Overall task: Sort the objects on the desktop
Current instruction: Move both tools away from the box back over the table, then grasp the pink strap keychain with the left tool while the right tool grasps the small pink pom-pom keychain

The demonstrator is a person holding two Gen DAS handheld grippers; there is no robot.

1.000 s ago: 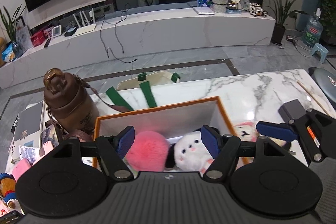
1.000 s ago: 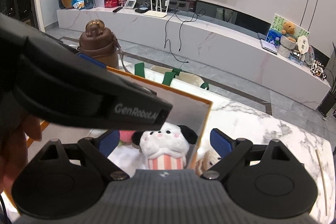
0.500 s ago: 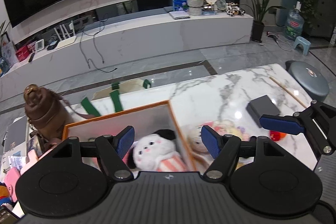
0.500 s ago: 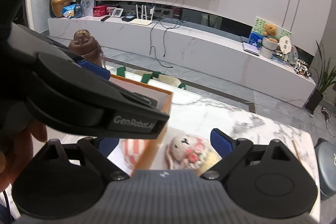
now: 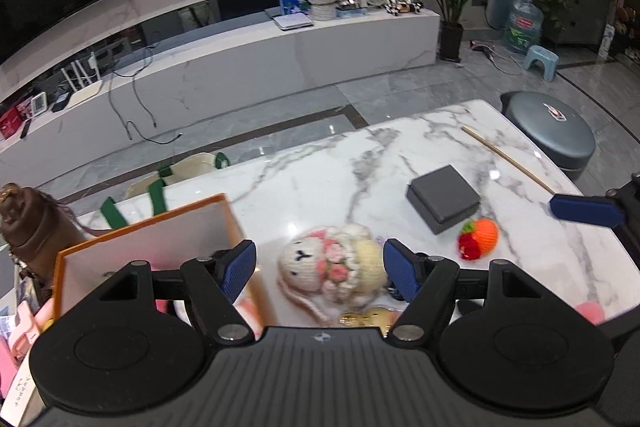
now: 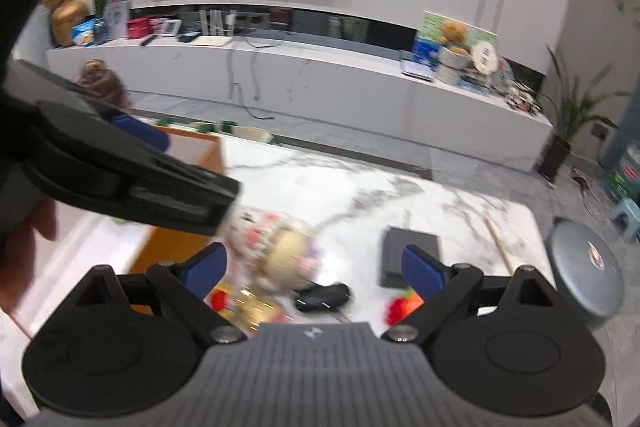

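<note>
My left gripper (image 5: 320,269) is open and empty, hovering above a knitted cream bunny doll (image 5: 332,277) that lies on the marble table (image 5: 320,183). The orange-rimmed box (image 5: 152,247) stands at the left. A dark grey box (image 5: 442,198) and an orange knitted fruit (image 5: 480,237) lie to the right. My right gripper (image 6: 314,267) is open and empty above the bunny doll (image 6: 276,251), a black key fob (image 6: 322,297) and the knitted fruit (image 6: 402,303). The left gripper's body (image 6: 120,167) crosses that view.
A brown bottle (image 5: 28,223) and a green-strapped bag (image 5: 160,183) sit at the far left. A wooden stick (image 5: 506,157) lies near the table's right edge. A round grey stool (image 5: 550,131) stands beyond it. A small gold item (image 5: 366,317) lies below the doll.
Both grippers have swung right, away from the orange box with its plush toys, and now hover over the bunny doll and the small items on the table. Both stay open.
</note>
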